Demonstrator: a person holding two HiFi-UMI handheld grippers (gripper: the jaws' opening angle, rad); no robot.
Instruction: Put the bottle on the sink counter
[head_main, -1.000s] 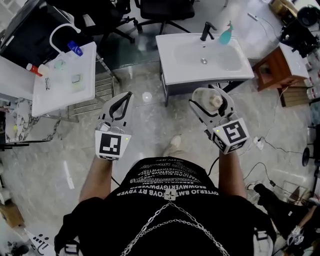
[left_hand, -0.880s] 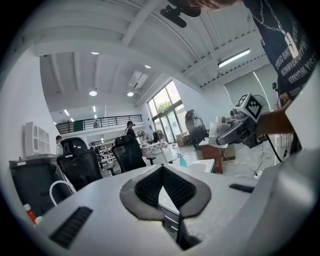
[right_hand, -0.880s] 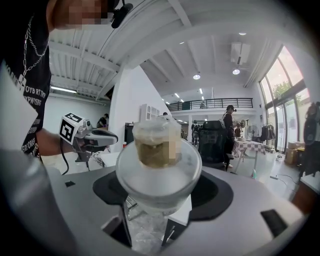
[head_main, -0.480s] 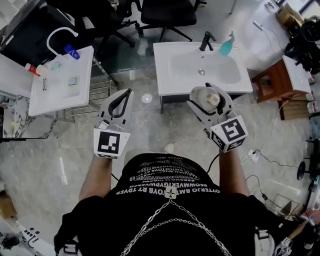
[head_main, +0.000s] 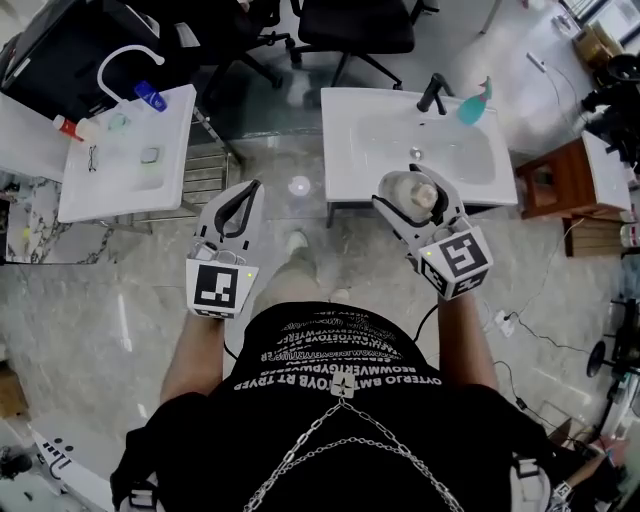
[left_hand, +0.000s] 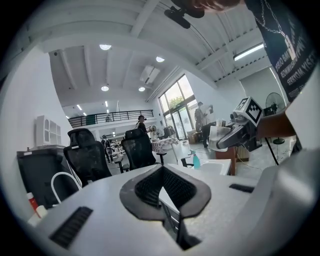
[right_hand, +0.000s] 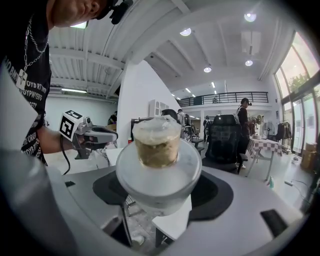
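A frosted clear bottle (head_main: 413, 193) with a beige cap is held in my right gripper (head_main: 408, 186), which is shut on it. In the head view it hangs at the front edge of the white sink counter (head_main: 350, 150), which has a black faucet (head_main: 432, 92) and a teal spray bottle (head_main: 474, 102). The right gripper view shows the bottle (right_hand: 158, 161) upright between the jaws of the right gripper (right_hand: 159, 192). My left gripper (head_main: 246, 193) is shut and empty, over the floor left of the counter. In its own view the left gripper (left_hand: 163, 189) holds nothing.
A second white sink (head_main: 125, 190) stands at the left with a white faucet, a blue bottle (head_main: 151, 96) and a red-capped bottle (head_main: 70, 127). Black office chairs (head_main: 355, 25) are behind the counter. A wooden cabinet (head_main: 560, 180) stands to its right.
The person has stepped toward the sink counter, so it now lies closer under the right gripper and bottle. Both grippers keep the same pose and hold.
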